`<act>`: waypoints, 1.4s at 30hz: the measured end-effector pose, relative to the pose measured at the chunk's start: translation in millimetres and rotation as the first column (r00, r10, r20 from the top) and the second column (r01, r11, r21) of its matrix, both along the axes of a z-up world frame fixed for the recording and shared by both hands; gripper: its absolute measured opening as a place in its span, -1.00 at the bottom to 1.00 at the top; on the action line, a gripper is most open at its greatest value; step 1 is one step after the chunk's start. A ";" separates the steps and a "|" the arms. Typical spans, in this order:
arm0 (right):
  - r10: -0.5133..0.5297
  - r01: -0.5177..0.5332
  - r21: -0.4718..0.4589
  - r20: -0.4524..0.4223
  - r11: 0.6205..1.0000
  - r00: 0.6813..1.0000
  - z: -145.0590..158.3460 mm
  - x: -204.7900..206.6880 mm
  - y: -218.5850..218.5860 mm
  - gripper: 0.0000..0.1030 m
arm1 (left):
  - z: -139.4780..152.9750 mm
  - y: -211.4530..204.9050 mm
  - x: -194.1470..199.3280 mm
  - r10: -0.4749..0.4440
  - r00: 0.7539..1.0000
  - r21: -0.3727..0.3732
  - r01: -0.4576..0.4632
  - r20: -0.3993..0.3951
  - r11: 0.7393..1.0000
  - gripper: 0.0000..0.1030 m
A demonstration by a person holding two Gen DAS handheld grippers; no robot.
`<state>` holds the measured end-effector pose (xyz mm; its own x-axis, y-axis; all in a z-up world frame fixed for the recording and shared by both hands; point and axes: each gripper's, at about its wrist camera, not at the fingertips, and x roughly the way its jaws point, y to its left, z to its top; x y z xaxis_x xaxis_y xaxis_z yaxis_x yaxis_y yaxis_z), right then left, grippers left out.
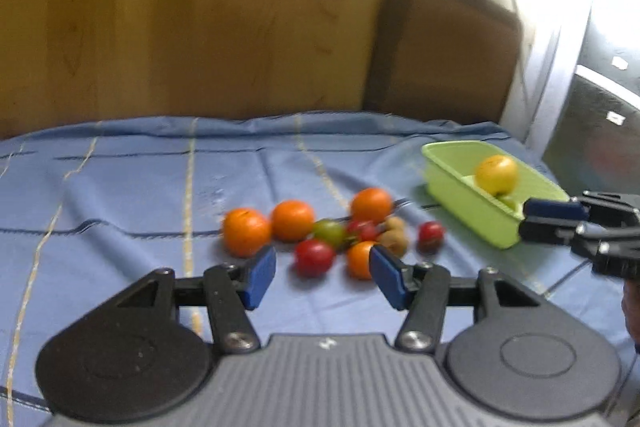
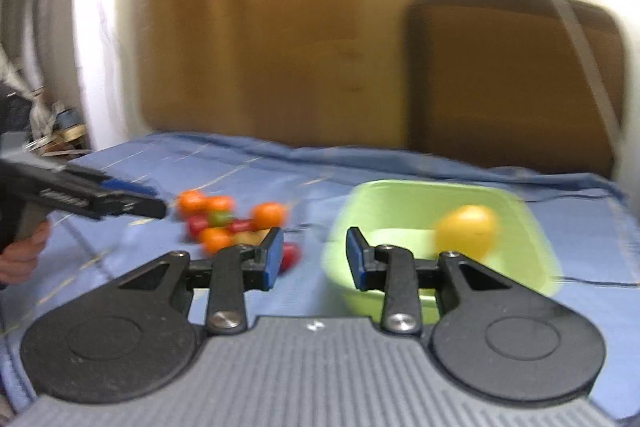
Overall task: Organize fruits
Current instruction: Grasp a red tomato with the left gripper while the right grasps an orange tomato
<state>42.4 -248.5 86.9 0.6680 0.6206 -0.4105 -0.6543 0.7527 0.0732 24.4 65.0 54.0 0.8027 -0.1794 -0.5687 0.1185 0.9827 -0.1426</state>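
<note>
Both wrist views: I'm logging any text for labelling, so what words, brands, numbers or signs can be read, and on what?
None can be read.
Small pale mark on the left gripper body: a logo, too small to read.
The same mark on the right gripper body: too blurred to read.
Pale lettering on the left gripper's side, seen from the right wrist: blurred, unreadable.
White tags on the dark panel: too small to read.

Blue cloth-covered surface point(image 1: 140, 179)
A cluster of fruits point(image 1: 320, 235) and a green tub point(image 1: 472, 215) rest directly on it, slightly apart.
</note>
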 end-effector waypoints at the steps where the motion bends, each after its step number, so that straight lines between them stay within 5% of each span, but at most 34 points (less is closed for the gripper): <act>1: 0.017 -0.018 -0.010 -0.001 1.000 1.000 -4.0 -0.8 10.5 -0.29 | -3.5 2.1 3.8 0.005 1.000 0.000 -0.005 -0.007 1.000 0.01; 6: 0.101 -0.098 -0.106 0.027 0.990 0.995 -24.5 -7.1 71.8 -0.29 | -19.3 5.9 29.3 -0.016 0.999 -0.061 0.013 -0.052 0.998 0.01; 10: 0.193 -0.140 -0.289 0.165 0.947 0.967 -39.3 -17.7 121.4 -0.29 | -29.4 8.7 40.7 -0.030 0.998 -0.083 0.025 -0.064 0.996 0.01; 16: 0.255 -0.138 -0.425 0.233 0.895 0.938 -51.3 -15.1 145.6 -0.29 | -38.0 8.6 48.0 -0.037 0.996 -0.106 0.028 -0.081 0.994 -0.01; 20: 0.262 -0.133 -0.456 0.231 0.880 0.937 -55.5 -3.2 146.3 -0.29 | -41.8 10.0 52.1 -0.036 0.995 -0.119 0.025 -0.088 0.993 -0.38; 25: 0.284 -0.131 -0.485 0.255 0.864 0.924 -59.3 -8.7 151.0 -0.44 | -40.8 8.3 45.3 -0.042 0.995 -0.130 0.030 -0.088 0.991 -0.39; 33: 0.243 -0.145 -0.385 0.220 0.912 0.945 -46.3 -33.5 127.3 -0.44 | -30.5 -2.5 1.9 -0.074 0.995 -0.175 0.061 -0.069 0.983 -0.39; 42: 0.108 -0.110 -0.169 -0.022 0.979 0.994 -40.8 -55.5 65.8 -0.44 | -27.6 -25.6 -42.4 -0.135 0.989 -0.139 0.126 -0.056 0.982 -0.39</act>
